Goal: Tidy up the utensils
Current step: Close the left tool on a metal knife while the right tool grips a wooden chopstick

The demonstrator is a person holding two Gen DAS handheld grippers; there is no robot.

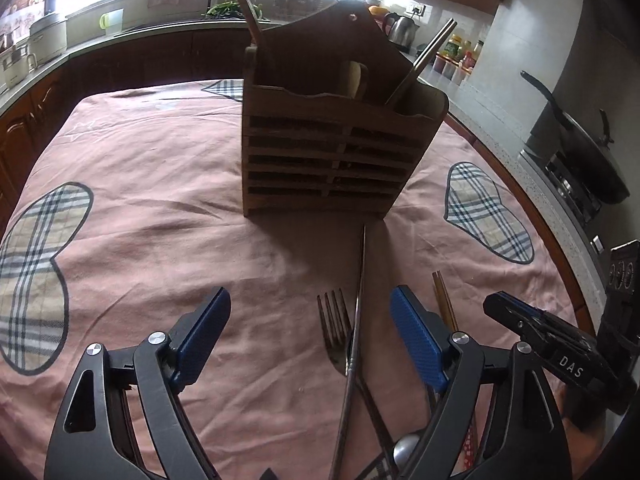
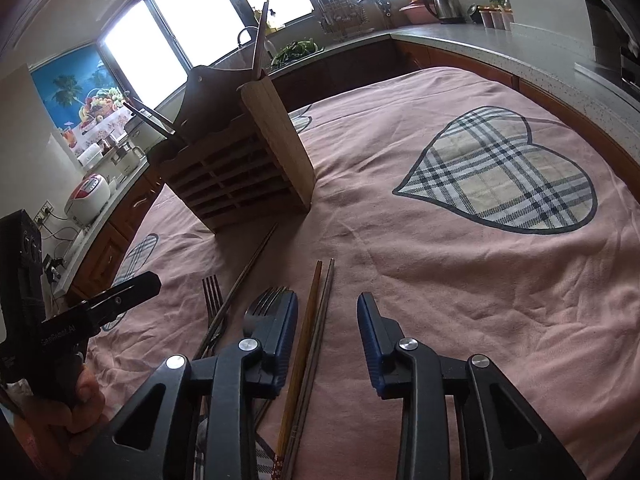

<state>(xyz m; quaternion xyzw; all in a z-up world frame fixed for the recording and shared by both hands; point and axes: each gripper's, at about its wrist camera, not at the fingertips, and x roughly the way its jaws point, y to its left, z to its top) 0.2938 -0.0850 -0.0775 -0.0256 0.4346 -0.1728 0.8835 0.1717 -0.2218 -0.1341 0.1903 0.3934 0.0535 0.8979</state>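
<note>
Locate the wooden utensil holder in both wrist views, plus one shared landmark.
Left wrist: wooden utensil holder upper centre, slatted front facing the camera.
Right wrist: holder upper left, seen from its side corner.
Shared landmark: steel kettle on the counter behind.

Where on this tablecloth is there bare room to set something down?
Free: the pink cloth left of the wooden utensil holder, and right of the chopsticks toward the plaid heart. Crowded: the forks and chopsticks before the holder.
</note>
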